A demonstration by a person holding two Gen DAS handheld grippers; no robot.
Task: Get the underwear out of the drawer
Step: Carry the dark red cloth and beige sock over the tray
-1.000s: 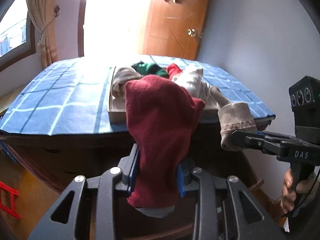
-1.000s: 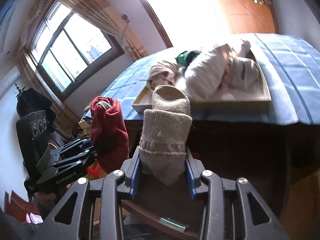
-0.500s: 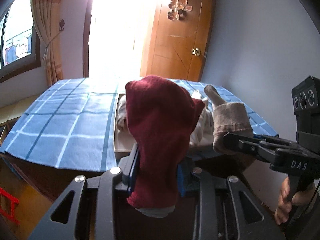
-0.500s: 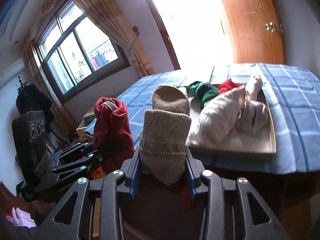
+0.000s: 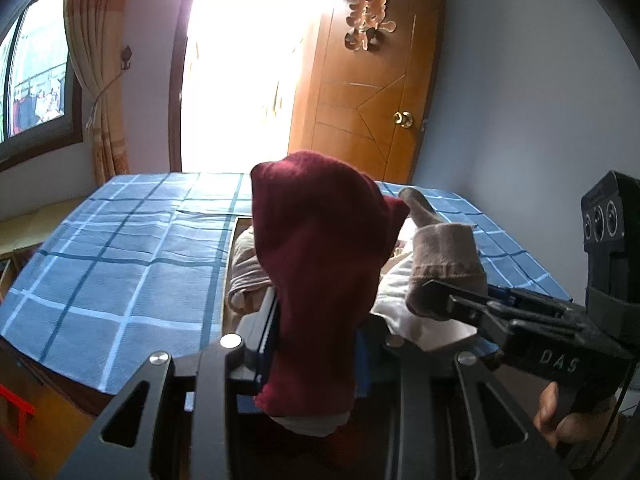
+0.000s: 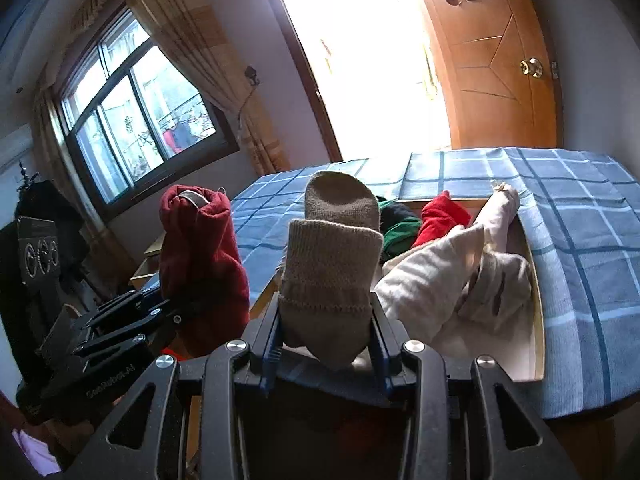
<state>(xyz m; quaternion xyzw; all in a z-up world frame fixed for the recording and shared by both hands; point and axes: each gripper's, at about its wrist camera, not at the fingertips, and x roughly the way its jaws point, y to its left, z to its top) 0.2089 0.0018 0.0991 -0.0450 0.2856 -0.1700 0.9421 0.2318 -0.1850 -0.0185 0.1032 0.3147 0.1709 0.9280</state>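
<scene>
1. Progress so far: two pieces are already lifted clear of the drawer [image 6: 538, 320]; the left gripper [image 5: 316, 344] has its fingers pinching a dark red garment [image 5: 320, 272], and the right gripper [image 6: 326, 336] has its fingers pinching a beige knit piece [image 6: 332, 264]; both pieces stand up out of the fingers rather than hanging loose.
2. Whether these two count as the underwear I cannot say for sure; the beige one looks sock-like, with a ribbed cuff.
3. Position: the drawer sits as an open wooden tray on the blue checked cloth [image 6: 580, 240] that covers the desk, near its front edge and towards the right side; both grippers hang in front of that front edge, side by side, with each held piece apart from the drawer's contents.
4. Left in the drawer: a cream bundle [image 6: 436, 280] near the front, a pale rolled piece [image 6: 500, 216] along the right wall, a red piece [image 6: 442, 216] and a green one [image 6: 400, 232] towards the back; the left wrist view shows another pale tan roll [image 5: 244, 276] at the left wall.
5. Judgement: the task looks partly done; the held pieces need putting down somewhere outside, and several pieces remain to be taken out.
</scene>
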